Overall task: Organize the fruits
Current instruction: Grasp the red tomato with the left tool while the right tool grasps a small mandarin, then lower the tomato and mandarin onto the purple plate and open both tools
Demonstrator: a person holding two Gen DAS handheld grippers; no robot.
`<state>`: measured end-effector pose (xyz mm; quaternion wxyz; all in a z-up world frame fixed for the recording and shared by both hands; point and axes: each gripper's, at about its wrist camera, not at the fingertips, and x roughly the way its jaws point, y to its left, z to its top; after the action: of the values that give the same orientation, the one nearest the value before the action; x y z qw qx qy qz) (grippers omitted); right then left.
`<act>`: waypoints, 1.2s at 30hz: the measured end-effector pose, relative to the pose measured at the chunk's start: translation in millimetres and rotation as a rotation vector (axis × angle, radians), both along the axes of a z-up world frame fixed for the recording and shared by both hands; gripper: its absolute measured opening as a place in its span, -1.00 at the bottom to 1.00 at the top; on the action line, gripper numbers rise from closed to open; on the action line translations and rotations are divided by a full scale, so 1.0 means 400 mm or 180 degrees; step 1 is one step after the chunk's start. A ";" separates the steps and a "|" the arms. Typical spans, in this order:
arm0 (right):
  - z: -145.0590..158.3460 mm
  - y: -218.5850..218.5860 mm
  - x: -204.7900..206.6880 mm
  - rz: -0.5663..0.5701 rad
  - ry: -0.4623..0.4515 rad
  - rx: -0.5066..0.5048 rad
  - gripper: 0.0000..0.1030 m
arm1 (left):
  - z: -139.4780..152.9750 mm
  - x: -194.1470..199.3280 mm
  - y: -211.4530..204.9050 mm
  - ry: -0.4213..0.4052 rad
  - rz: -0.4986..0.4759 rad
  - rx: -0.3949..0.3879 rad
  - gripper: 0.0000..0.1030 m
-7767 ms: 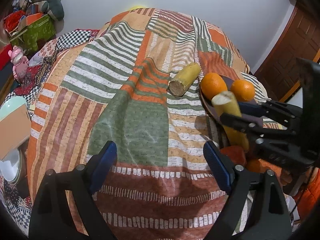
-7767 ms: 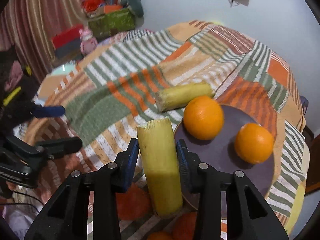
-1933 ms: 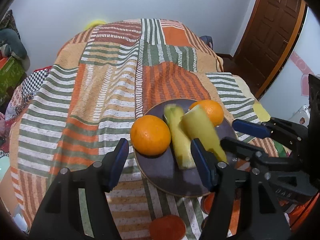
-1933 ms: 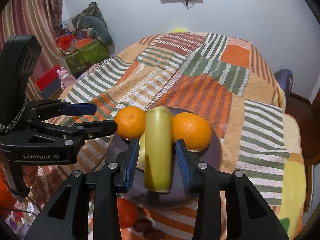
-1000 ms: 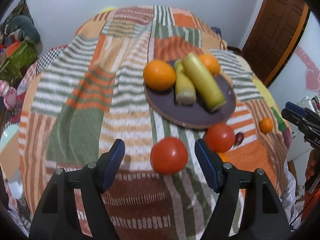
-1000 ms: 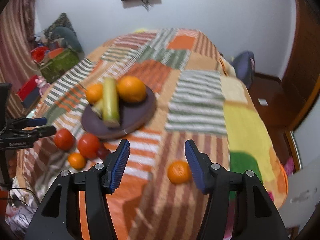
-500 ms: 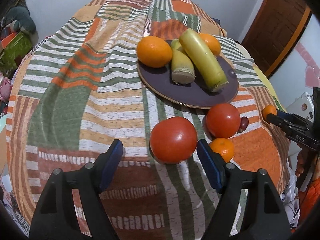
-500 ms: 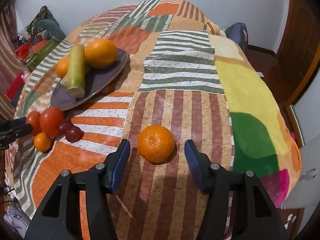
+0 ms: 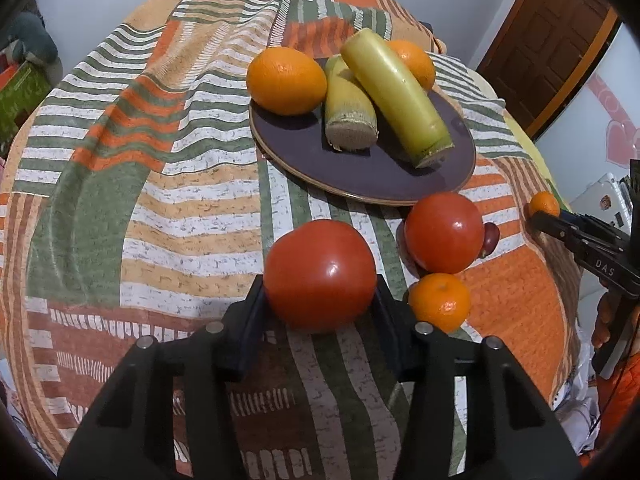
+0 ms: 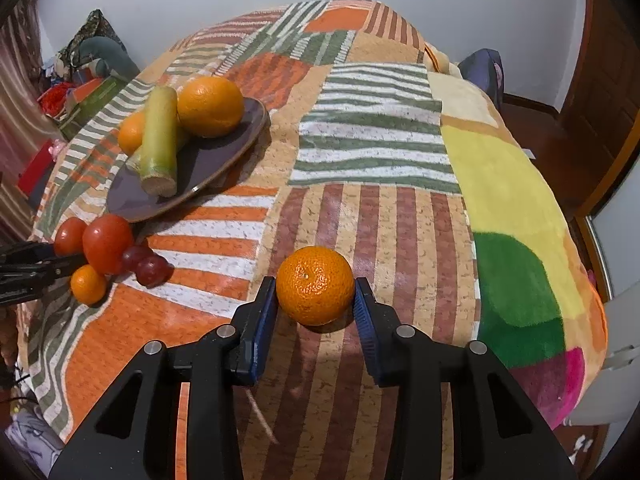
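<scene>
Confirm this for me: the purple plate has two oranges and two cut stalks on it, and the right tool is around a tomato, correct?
Not quite. The right tool is closing around a mandarin, as the right wrist view shows; the tomato sits in the left tool. The purple plate part is correct.

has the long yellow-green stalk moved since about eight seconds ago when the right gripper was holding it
Yes. The long stalk now lies on the dark plate, across the shorter stalk between the two oranges, and the right gripper no longer holds it.
</scene>
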<state>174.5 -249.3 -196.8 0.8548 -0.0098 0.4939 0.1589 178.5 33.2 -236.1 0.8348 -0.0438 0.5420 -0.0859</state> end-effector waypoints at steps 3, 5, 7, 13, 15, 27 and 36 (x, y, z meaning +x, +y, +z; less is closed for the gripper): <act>0.016 0.005 0.000 0.0020 -0.0060 0.0016 -0.32 | 0.005 0.001 0.005 -0.0003 0.0019 -0.0003 -0.05; 0.027 0.011 0.005 0.0040 -0.0106 0.0029 -0.32 | 0.012 0.003 0.010 -0.0025 0.0039 -0.0008 -0.05; 0.041 0.019 0.013 0.0062 -0.0154 0.0052 -0.32 | 0.023 0.007 0.014 -0.0059 0.0062 -0.0019 -0.06; 0.076 0.051 0.036 0.0156 -0.0293 0.0095 -0.32 | 0.072 0.033 0.015 -0.0227 0.0063 -0.0006 -0.06; 0.088 0.065 0.046 0.0196 -0.0349 0.0115 -0.32 | 0.091 0.045 0.016 -0.0293 0.0065 0.0001 -0.06; 0.102 0.161 0.106 0.0441 -0.0452 0.0261 -0.32 | 0.121 0.132 0.005 -0.0454 0.0031 0.0033 -0.06; 0.059 0.211 0.159 0.0547 -0.0331 0.0241 -0.32 | 0.073 0.182 0.006 -0.0336 0.0011 0.0019 -0.06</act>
<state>237.9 -164.8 -173.3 0.8622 -0.0280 0.4400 0.2494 251.2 35.6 -207.1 0.8625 -0.0376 0.4974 -0.0851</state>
